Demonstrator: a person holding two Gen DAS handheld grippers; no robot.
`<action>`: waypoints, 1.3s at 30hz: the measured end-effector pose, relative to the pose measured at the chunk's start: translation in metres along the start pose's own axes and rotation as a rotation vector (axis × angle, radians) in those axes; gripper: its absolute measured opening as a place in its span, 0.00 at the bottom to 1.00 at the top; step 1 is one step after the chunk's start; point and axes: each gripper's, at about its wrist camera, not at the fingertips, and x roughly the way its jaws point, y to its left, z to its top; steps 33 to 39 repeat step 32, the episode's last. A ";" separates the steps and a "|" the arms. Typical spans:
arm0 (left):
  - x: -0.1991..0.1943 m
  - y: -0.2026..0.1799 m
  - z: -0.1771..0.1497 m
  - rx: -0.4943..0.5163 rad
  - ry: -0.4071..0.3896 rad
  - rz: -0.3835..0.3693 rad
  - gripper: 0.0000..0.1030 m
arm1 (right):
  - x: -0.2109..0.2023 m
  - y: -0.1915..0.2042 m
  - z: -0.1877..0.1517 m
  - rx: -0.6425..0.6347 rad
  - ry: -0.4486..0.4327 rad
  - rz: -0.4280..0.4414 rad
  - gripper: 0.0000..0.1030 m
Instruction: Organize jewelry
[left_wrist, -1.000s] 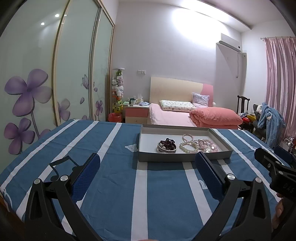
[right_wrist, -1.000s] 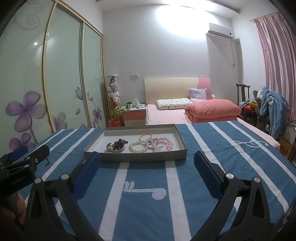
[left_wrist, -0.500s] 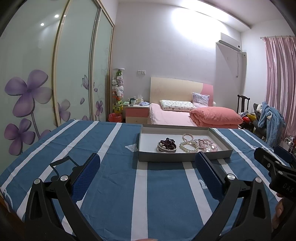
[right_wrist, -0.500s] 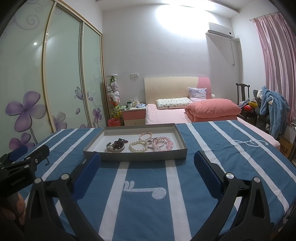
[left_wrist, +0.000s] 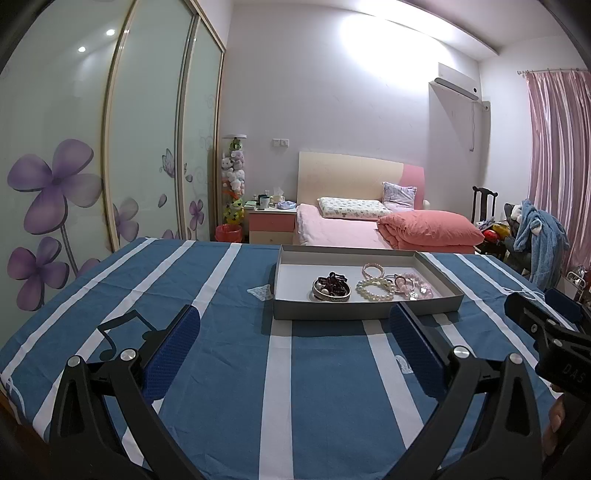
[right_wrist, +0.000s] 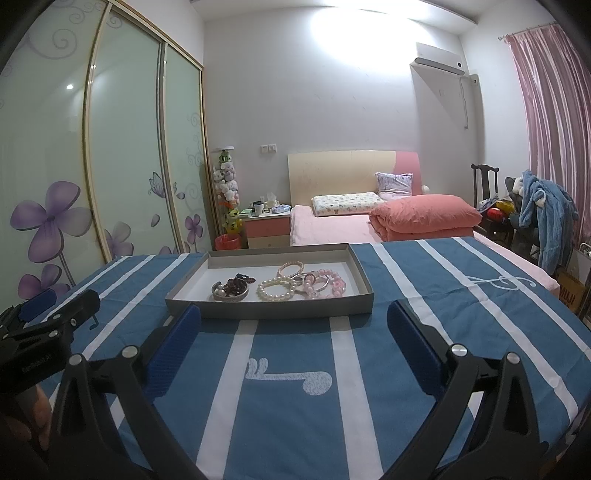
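A shallow grey tray (left_wrist: 365, 314) (right_wrist: 273, 310) lies on the blue striped tablecloth. In it are a silver bangle with dark red beads (left_wrist: 331, 287) (right_wrist: 231, 290), a white pearl bracelet (left_wrist: 373, 289) (right_wrist: 277, 289), pink bead bracelets (left_wrist: 410, 288) (right_wrist: 325, 284) and a small pink bracelet (left_wrist: 373, 270) (right_wrist: 290, 267). My left gripper (left_wrist: 293, 326) is open, held short of the tray's near wall, with nothing between its blue pads. My right gripper (right_wrist: 293, 325) is open too, just short of the same wall, and is also empty.
The table's blue cloth with white stripes (left_wrist: 207, 354) (right_wrist: 461, 306) spreads around the tray. Beyond it stand a bed with a pink quilt (left_wrist: 428, 229), a nightstand (left_wrist: 271, 223), a sliding wardrobe with purple flowers (left_wrist: 55, 192) and a chair with clothes (right_wrist: 539, 218).
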 end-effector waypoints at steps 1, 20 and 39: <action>0.000 0.000 0.000 0.001 0.000 0.001 0.98 | 0.000 0.000 -0.001 0.000 0.000 0.000 0.96; 0.000 -0.001 -0.001 0.005 -0.001 0.004 0.98 | 0.001 0.001 -0.008 0.002 0.007 0.000 0.96; 0.002 0.001 0.001 -0.001 0.005 -0.002 0.98 | 0.002 0.001 -0.008 0.002 0.009 0.001 0.96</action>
